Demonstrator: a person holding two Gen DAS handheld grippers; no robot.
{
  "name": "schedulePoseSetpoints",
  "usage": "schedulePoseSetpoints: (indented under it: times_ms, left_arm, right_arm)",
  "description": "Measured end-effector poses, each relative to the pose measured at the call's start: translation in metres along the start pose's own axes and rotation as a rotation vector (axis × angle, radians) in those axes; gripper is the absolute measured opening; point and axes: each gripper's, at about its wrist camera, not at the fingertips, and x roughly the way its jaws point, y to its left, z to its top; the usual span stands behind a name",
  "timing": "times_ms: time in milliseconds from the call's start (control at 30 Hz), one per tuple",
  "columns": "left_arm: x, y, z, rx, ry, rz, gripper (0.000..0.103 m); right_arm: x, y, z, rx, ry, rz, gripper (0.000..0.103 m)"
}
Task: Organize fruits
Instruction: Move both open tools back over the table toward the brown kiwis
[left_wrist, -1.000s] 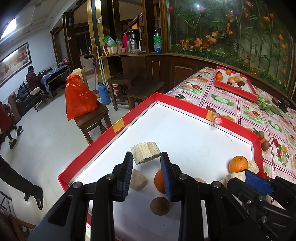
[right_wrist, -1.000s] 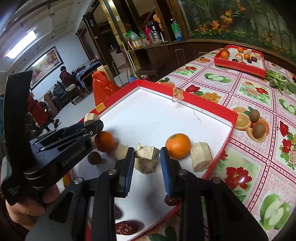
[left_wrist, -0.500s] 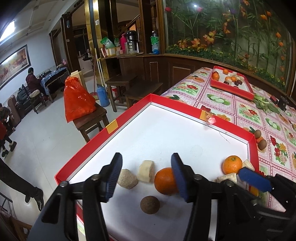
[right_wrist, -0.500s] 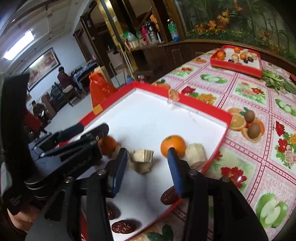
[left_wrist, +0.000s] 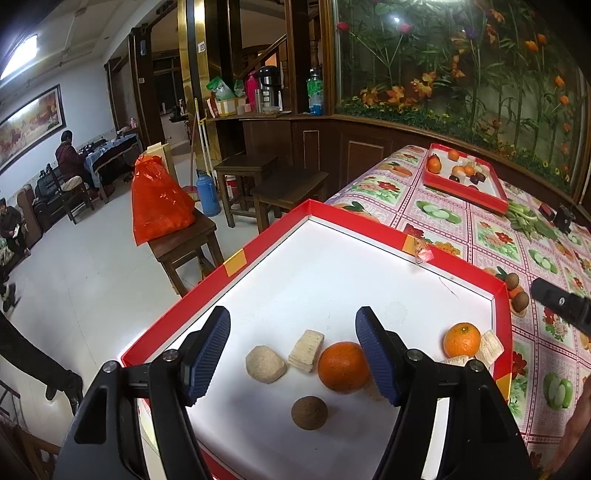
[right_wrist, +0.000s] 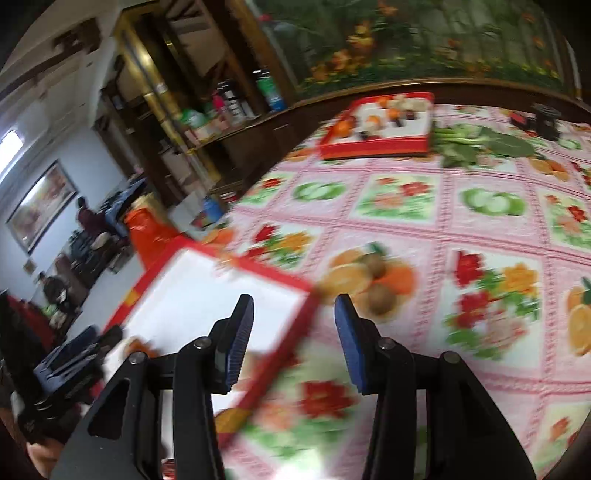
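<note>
The left gripper (left_wrist: 293, 350) is spread wide and holds nothing, above the red tray (left_wrist: 269, 236). Inside the tray lie a beige lump (left_wrist: 265, 363), a cane piece (left_wrist: 306, 345) and an orange (left_wrist: 343, 366) (touching the cane piece). The right gripper (right_wrist: 293, 336), also apart and empty, is over the tray's right rim; this view is blurred.

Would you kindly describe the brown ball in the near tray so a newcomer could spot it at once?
Find the big red-rimmed white tray at the table's edge. Between the left gripper's open fingers lies a cluster: a tan lump, a pale block and an orange. The brown ball sits alone nearest the camera, the only dark, rough sphere.
</note>
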Motion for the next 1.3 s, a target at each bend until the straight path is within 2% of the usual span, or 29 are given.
schedulePoseSetpoints:
  times_ms: [167, 267, 400, 533, 667, 700, 833, 1033, 1200, 1300]
  left_arm:
    - [-0.001, 0.002, 0.001, -0.013, -0.01, -0.005, 0.071]
    - [-0.003, 0.0, 0.002, -0.009, -0.014, -0.018, 0.071]
    - [-0.007, -0.007, 0.002, 0.009, -0.021, -0.045, 0.071]
    - [-0.012, -0.02, 0.008, 0.035, -0.024, -0.085, 0.071]
    - [-0.018, -0.041, 0.015, 0.088, -0.033, -0.126, 0.071]
    - [-0.02, -0.048, 0.018, 0.106, -0.033, -0.142, 0.071]
    - [-0.023, -0.08, 0.032, 0.17, -0.021, -0.204, 0.071]
    - [-0.019, -0.137, 0.045, 0.299, 0.001, -0.269, 0.071]
    - [0.004, -0.198, 0.043, 0.51, 0.039, -0.306, 0.07]
    - [0.021, -0.219, 0.038, 0.579, 0.086, -0.345, 0.066]
  right_arm:
    - [0.008, -0.046, 0.01, 0.03, 0.034, -0.103, 0.048]
    - [0.016, -0.059, 0.009, 0.046, 0.061, -0.116, 0.048]
    - [0.023, -0.048, 0.006, -0.008, 0.068, -0.098, 0.048]
    - [0.033, -0.034, 0.003, -0.072, 0.073, -0.118, 0.047]
    - [0.046, -0.033, 0.003, -0.069, 0.109, -0.118, 0.036]
    - [0.047, -0.033, 0.004, -0.067, 0.111, -0.113, 0.028]
    - [0.045, -0.035, 0.005, -0.07, 0.118, -0.138, 0.029]
    - [0.018, -0.076, 0.025, 0.069, 0.113, -0.184, 0.028]
    - [-0.011, -0.128, 0.04, 0.251, 0.064, -0.185, 0.028]
    - [-0.022, -0.143, 0.043, 0.312, 0.044, -0.19, 0.028]
